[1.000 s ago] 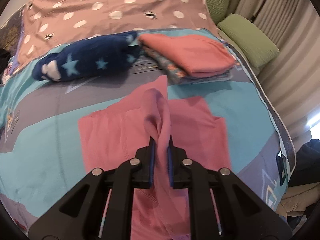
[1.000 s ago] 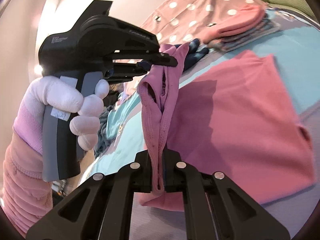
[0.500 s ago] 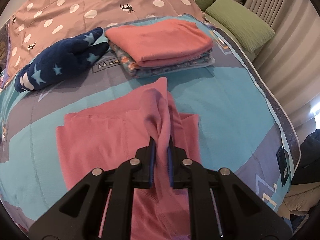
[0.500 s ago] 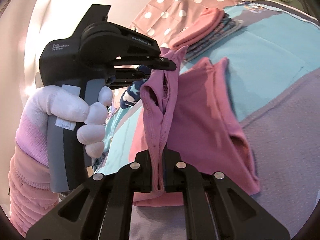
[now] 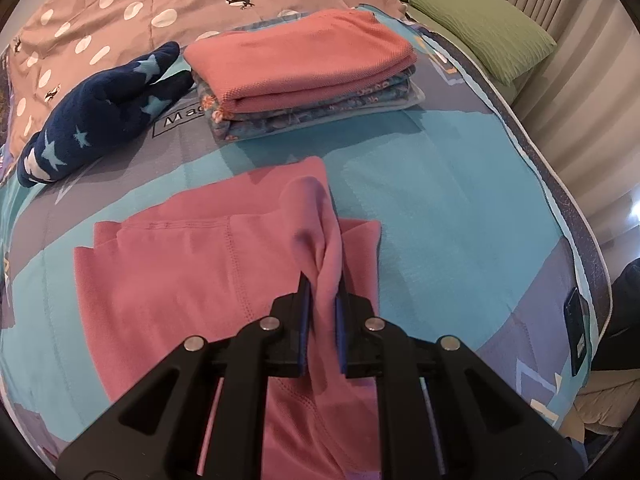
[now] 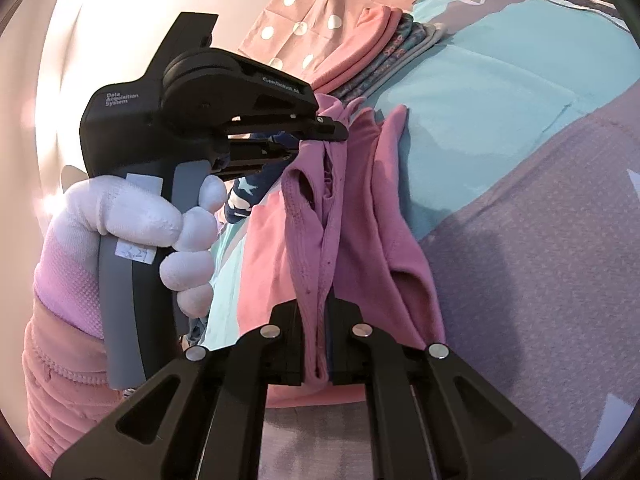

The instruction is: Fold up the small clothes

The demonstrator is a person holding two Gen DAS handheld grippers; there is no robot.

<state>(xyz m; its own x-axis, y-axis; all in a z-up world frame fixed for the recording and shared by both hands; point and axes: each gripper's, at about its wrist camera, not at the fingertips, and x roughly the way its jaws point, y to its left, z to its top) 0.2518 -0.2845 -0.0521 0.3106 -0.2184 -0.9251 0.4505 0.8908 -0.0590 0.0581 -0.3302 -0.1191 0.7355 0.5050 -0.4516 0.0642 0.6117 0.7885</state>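
A small pink garment (image 5: 180, 272) lies partly spread on the bed, with one edge lifted and folded over the rest. My left gripper (image 5: 322, 296) is shut on a bunched fold of that lifted edge. In the right wrist view the same pink garment (image 6: 384, 216) hangs stretched between both tools. My right gripper (image 6: 322, 308) is shut on its hem. The left gripper (image 6: 320, 132) shows there from the side, held by a white-gloved hand (image 6: 160, 224), pinching the upper corner of the cloth.
A stack of folded clothes (image 5: 296, 68) with a coral piece on top sits farther up the bed. A navy star-patterned plush item (image 5: 100, 116) lies to its left. Green pillows (image 5: 484, 28) line the right edge, beside a curtain. The patterned bedspread (image 5: 448, 208) is bare to the right of the garment.
Both grippers carried the lifted edge of the pink garment across toward the folded stack, which now looks nearer. The flat part of the garment shows narrower in the right wrist view. Both grips held.
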